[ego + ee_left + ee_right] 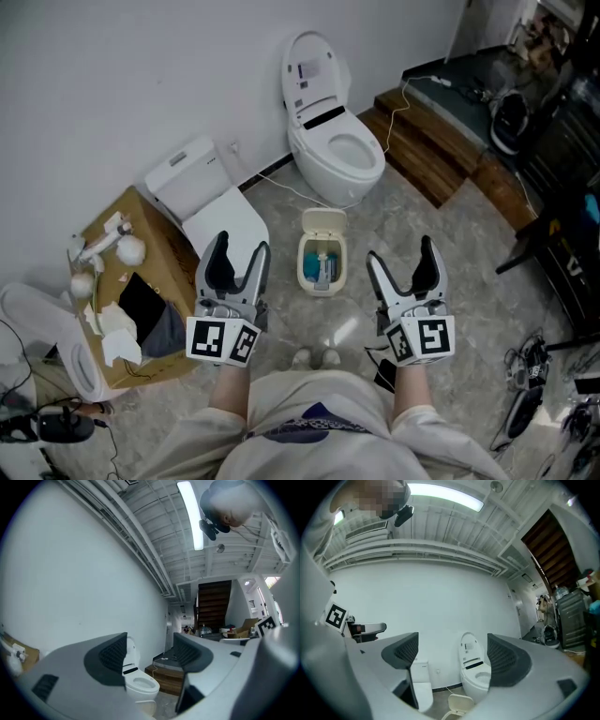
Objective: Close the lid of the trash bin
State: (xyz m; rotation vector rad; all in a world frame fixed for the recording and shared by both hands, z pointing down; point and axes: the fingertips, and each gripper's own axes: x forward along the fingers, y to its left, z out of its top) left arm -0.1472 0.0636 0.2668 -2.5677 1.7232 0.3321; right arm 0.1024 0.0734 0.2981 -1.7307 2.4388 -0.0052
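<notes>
bin (322,289): on floor (286,314), lid (323,222) up, blue rubbish (324,266) inside
left gripper (239,248): wide, empty, left of bin, apart
right gripper (400,253): wide, empty, right of bin, apart

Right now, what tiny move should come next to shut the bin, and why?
Probably reach the right gripper forward and down toward the lid of the trash bin. The lid stands tipped back; that gripper and the left gripper are open, empty and clear of it.

I see the bin (322,262) on the floor (450,281) between my grippers, lid (323,223) up, toilet (333,141) behind it.
</notes>
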